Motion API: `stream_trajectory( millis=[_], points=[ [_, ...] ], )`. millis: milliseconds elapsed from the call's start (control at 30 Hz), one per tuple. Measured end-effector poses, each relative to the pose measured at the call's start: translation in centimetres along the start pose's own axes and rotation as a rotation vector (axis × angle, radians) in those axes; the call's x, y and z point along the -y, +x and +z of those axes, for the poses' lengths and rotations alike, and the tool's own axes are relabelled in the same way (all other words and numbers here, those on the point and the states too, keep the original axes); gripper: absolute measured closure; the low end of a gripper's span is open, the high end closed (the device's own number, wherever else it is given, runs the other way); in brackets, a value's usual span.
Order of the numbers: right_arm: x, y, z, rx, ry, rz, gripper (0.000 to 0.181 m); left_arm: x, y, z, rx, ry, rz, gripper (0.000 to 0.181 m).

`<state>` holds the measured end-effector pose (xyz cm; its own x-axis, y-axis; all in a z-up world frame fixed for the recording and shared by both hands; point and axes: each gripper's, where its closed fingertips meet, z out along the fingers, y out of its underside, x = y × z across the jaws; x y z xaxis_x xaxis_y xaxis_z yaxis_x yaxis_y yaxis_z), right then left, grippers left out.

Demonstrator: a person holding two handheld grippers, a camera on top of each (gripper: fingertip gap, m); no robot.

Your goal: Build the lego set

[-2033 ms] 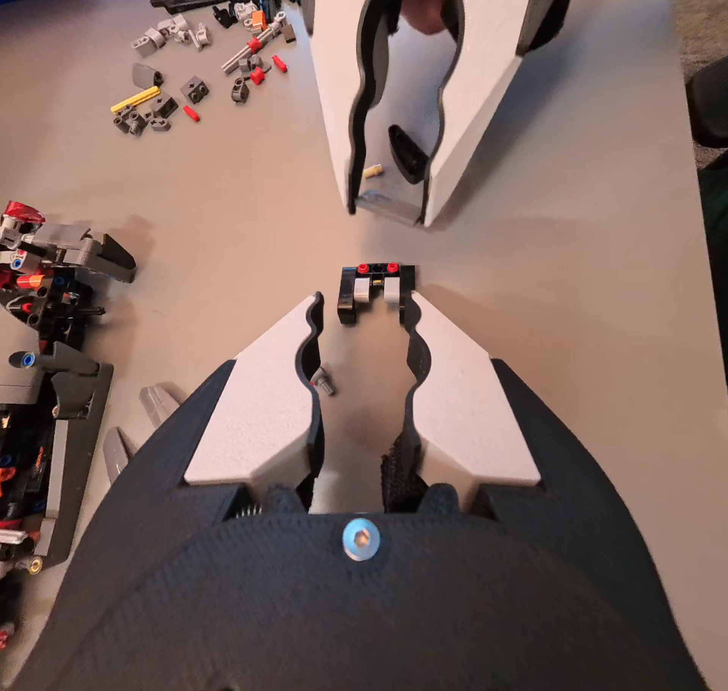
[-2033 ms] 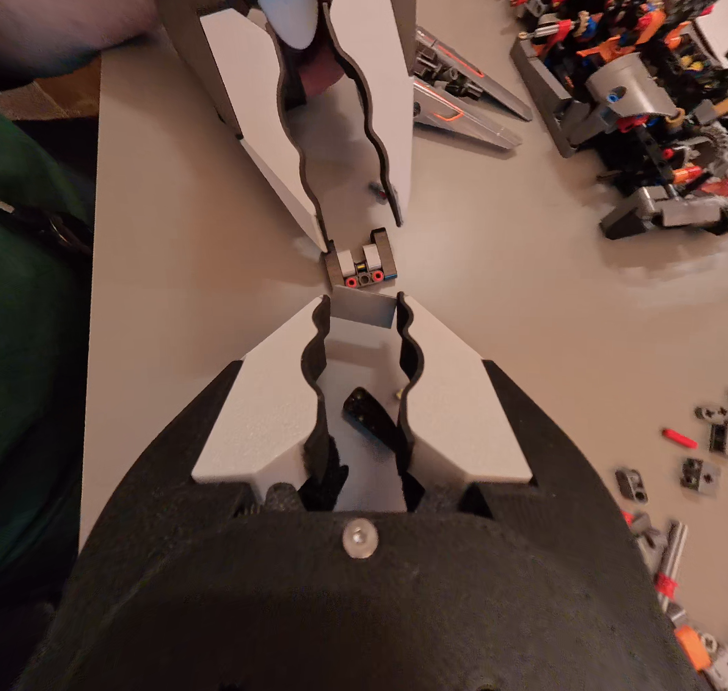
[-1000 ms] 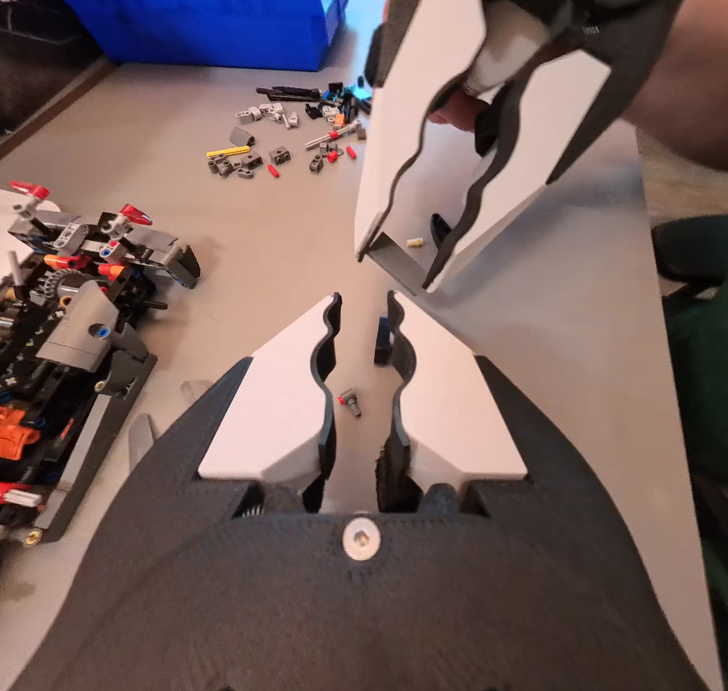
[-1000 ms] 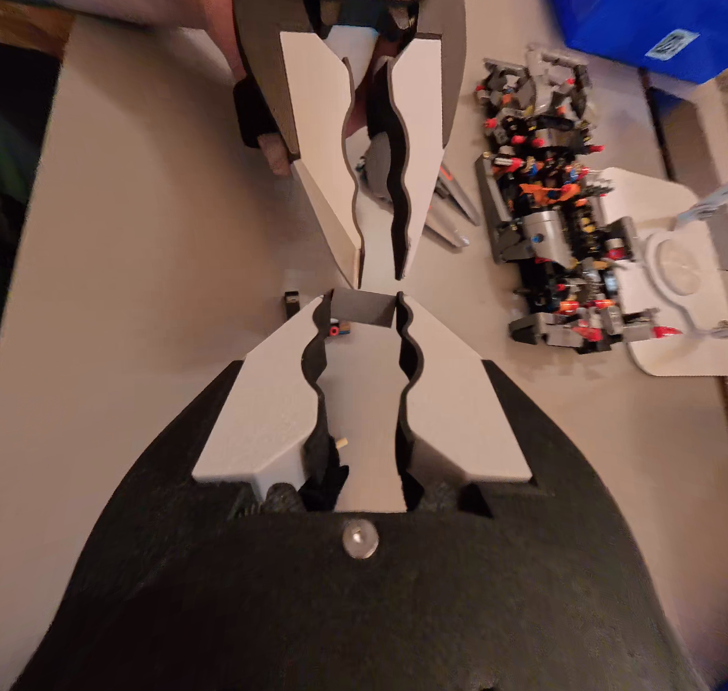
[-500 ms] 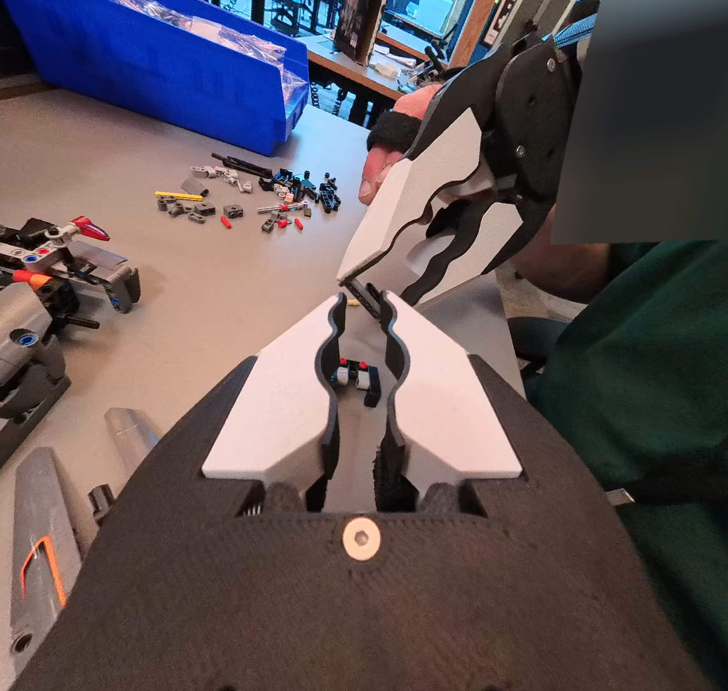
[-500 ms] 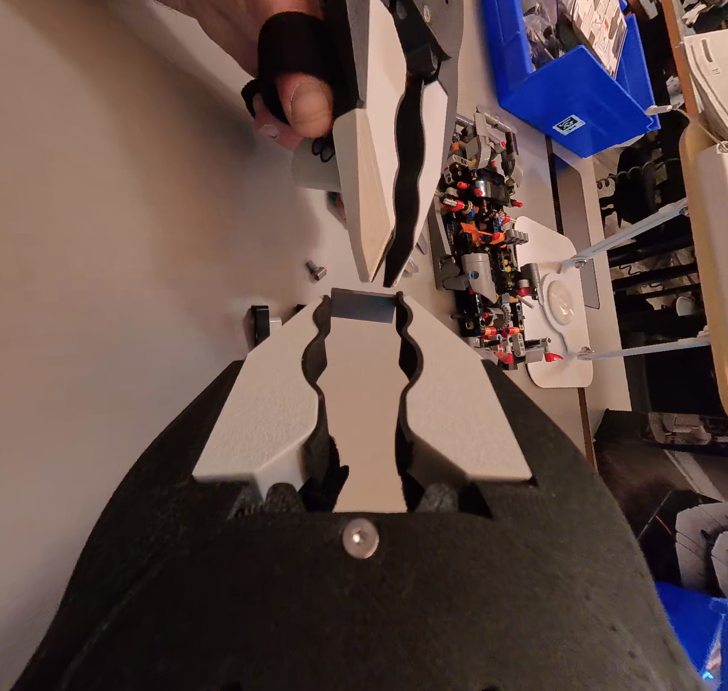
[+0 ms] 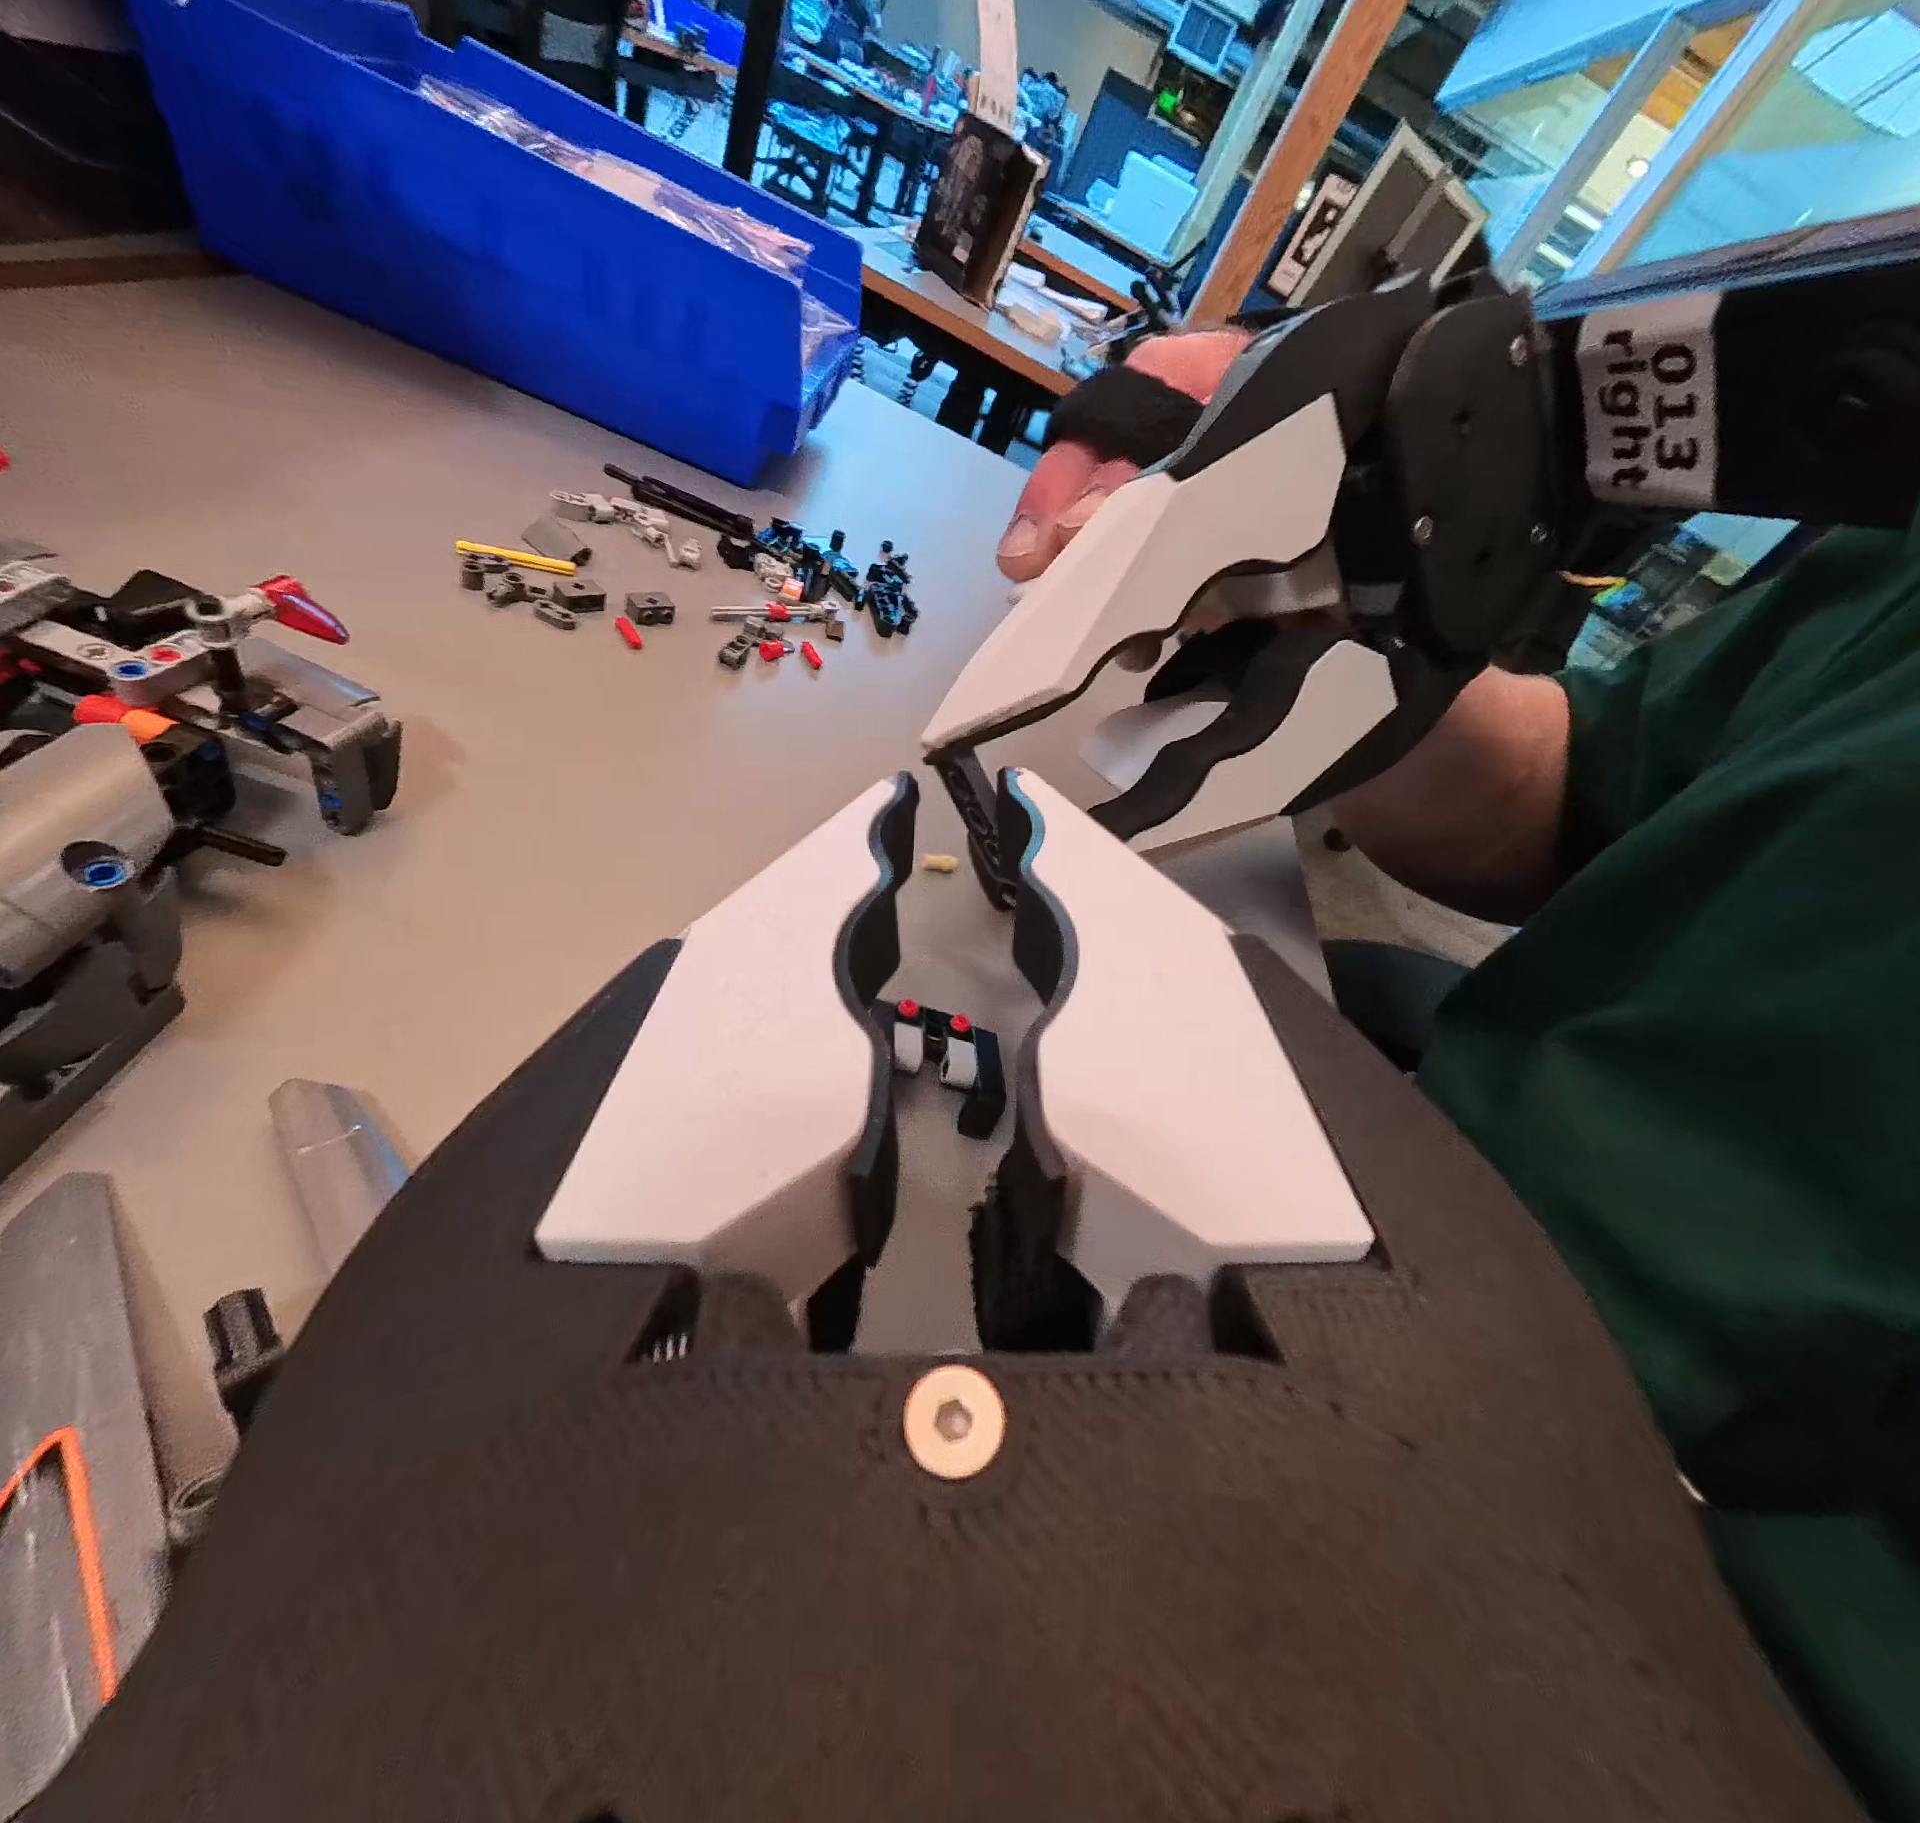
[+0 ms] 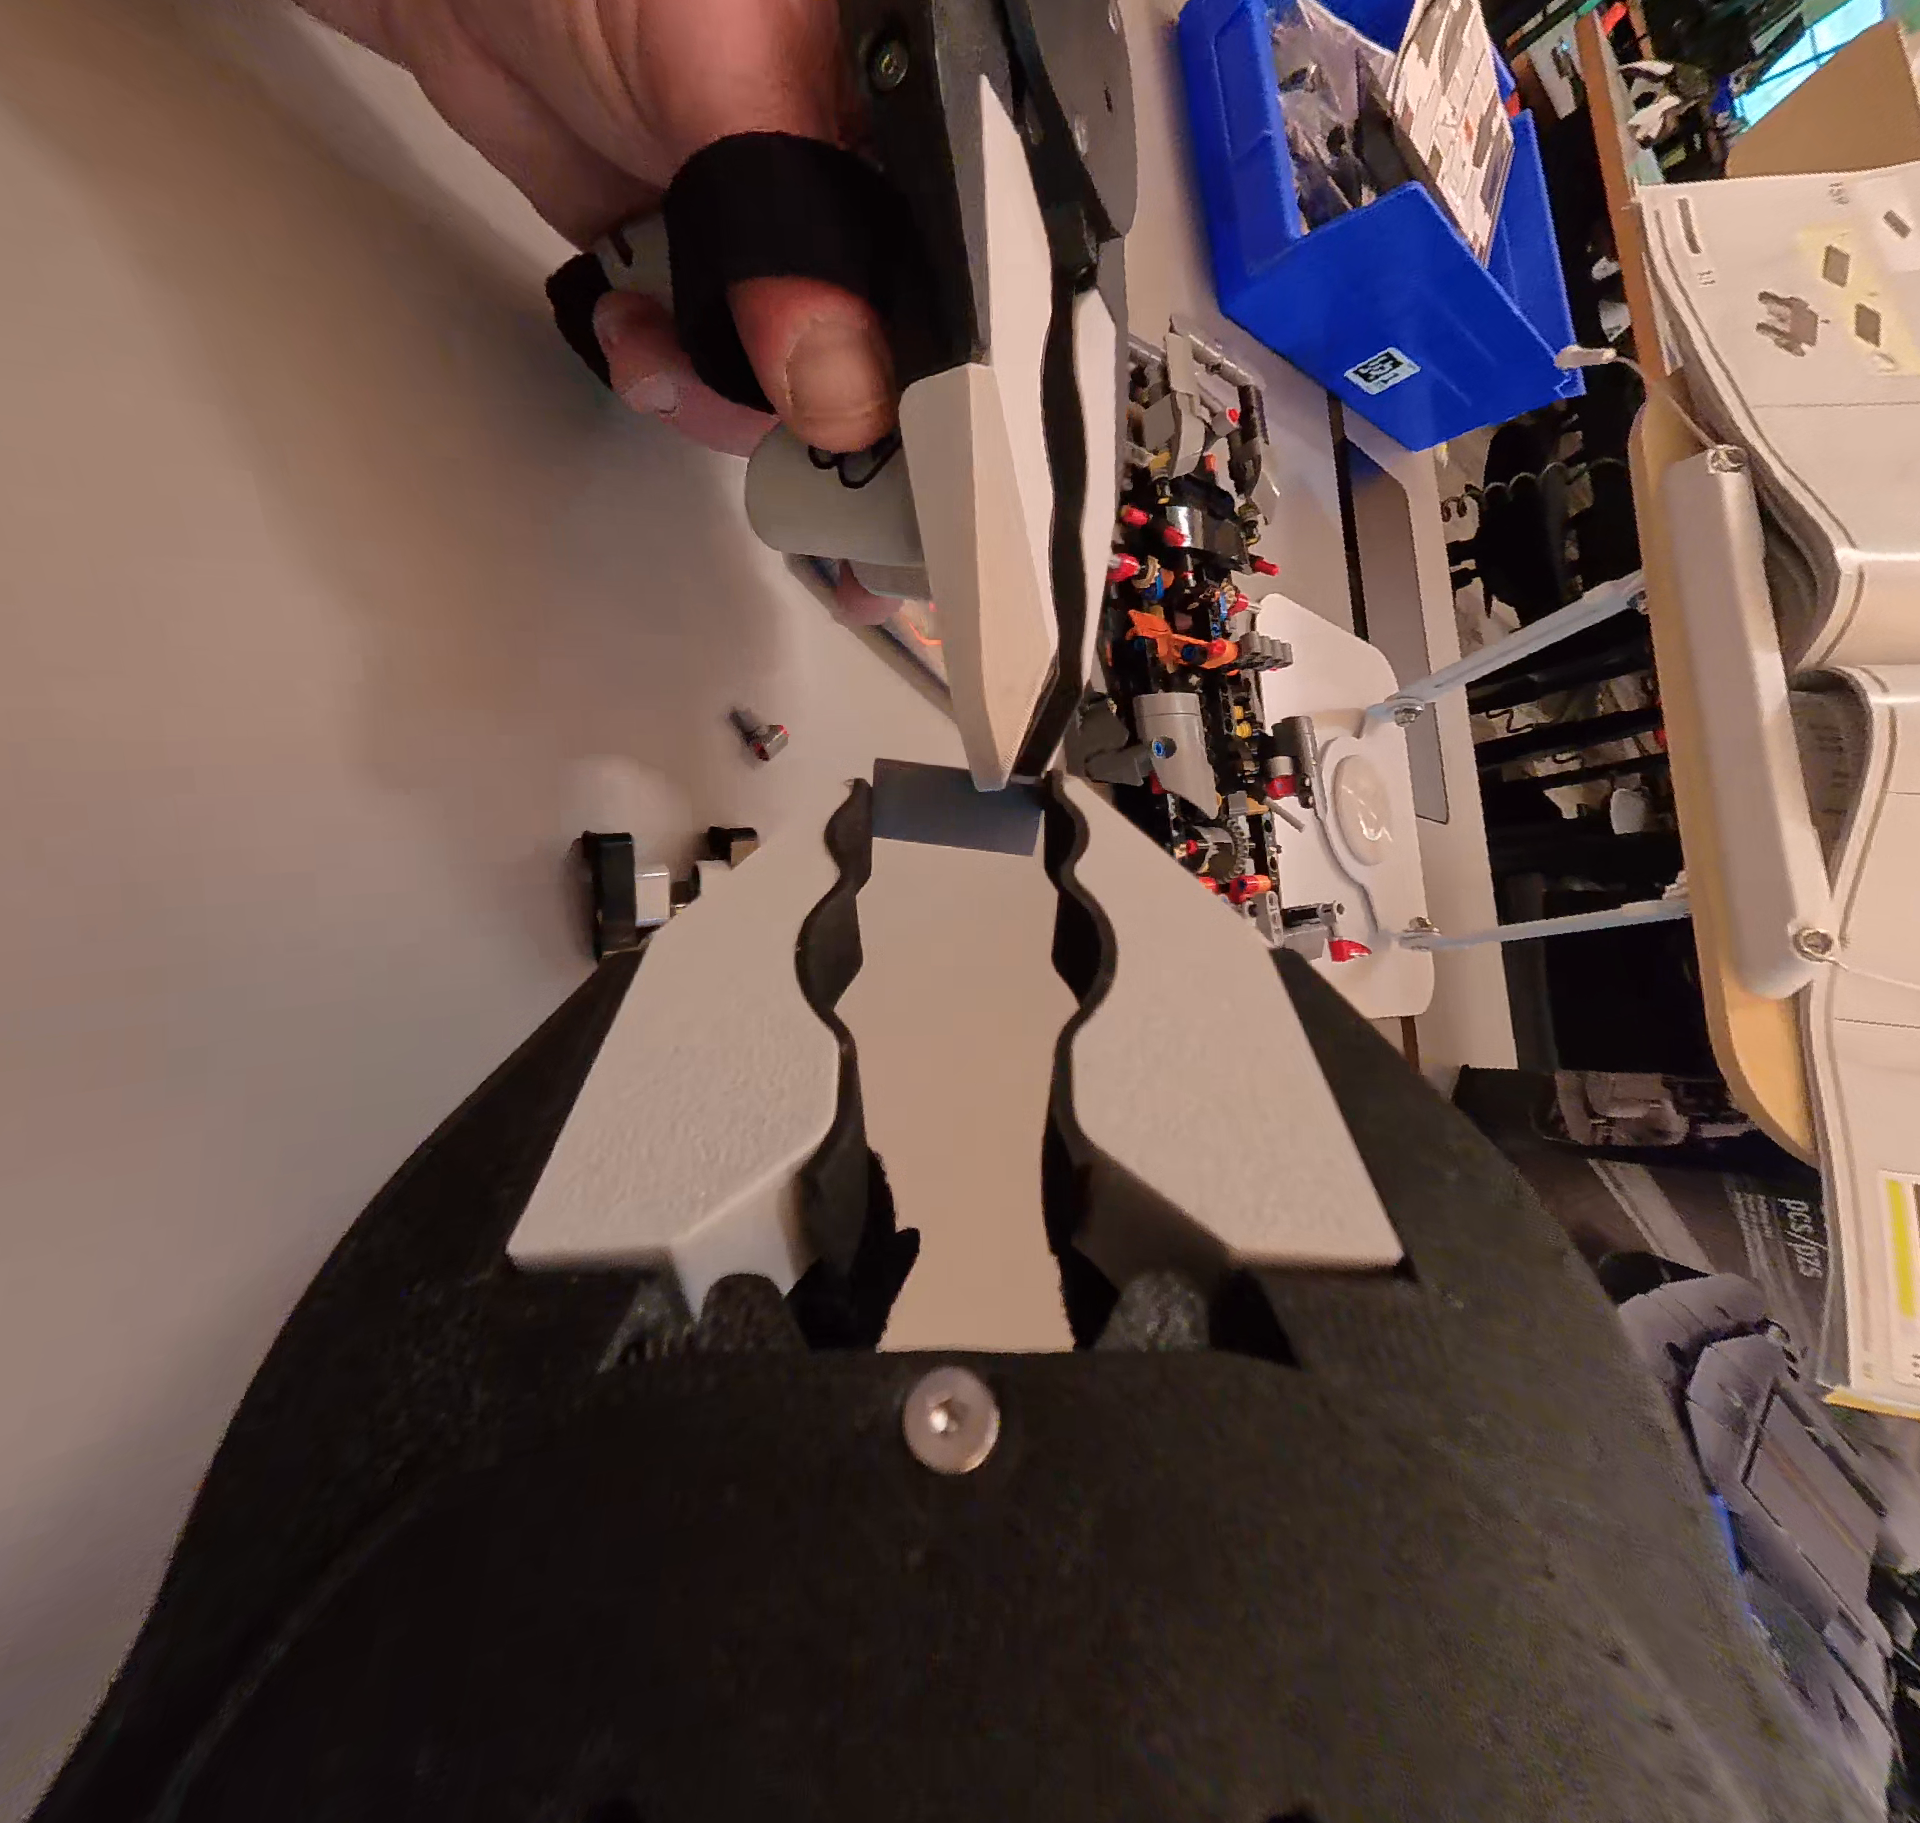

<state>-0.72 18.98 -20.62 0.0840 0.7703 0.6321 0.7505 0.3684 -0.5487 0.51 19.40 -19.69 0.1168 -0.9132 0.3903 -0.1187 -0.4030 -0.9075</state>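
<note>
flat grey panel (image 8: pixel 956 823), small black sub-assembly (image 7: pixel 940 1046)

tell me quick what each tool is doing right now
left tool: open a little, gripping nothing
right tool: closed on the grey panel at its tips

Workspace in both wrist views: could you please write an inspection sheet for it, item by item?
surface: grey table, flat.
job's things: part-built model at the left; small black sub-assembly lying on the table below the left gripper.
clutter: loose pieces scattered before the blue bin; one tan peg apart.
grippers: right gripper shut on a grey panel; left gripper's jaws narrowly open at the panel's edge.
cables: nothing seen.
surroundings: blue bin, open booklet on a stand, person's green sleeve.
</note>
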Motion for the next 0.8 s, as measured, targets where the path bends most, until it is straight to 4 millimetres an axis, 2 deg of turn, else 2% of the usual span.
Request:
stream_trajectory(
  millis=[133,367,567,700,800],
  points=[
    [0.5,0.0,0.1,-0.01,0.01,-0.011,0.15,-0.1,0.6,0.1,-0.042,-0.006,0.003,0.179],
    [0.4,0.8,0.3,-0.062,0.006,0.012,0.153,-0.1,-0.2,0.0,-0.007,0.006,-0.01,0.181],
    [-0.8,1.7,0.1,-0.081,-0.034,0.11,0.147,1.6,-1.1,-1.1,-0.006,0.123,-0.094,0.181],
    [-0.2,2.1,0.0,-0.099,-0.01,0.179,0.146,2.0,-1.5,-1.4,-0.004,0.16,-0.132,0.18],
    [0.2,2.4,0.5,-0.131,-0.011,0.169,0.144,1.8,-1.5,-1.2,-0.002,0.155,-0.136,0.18]
  ],
)
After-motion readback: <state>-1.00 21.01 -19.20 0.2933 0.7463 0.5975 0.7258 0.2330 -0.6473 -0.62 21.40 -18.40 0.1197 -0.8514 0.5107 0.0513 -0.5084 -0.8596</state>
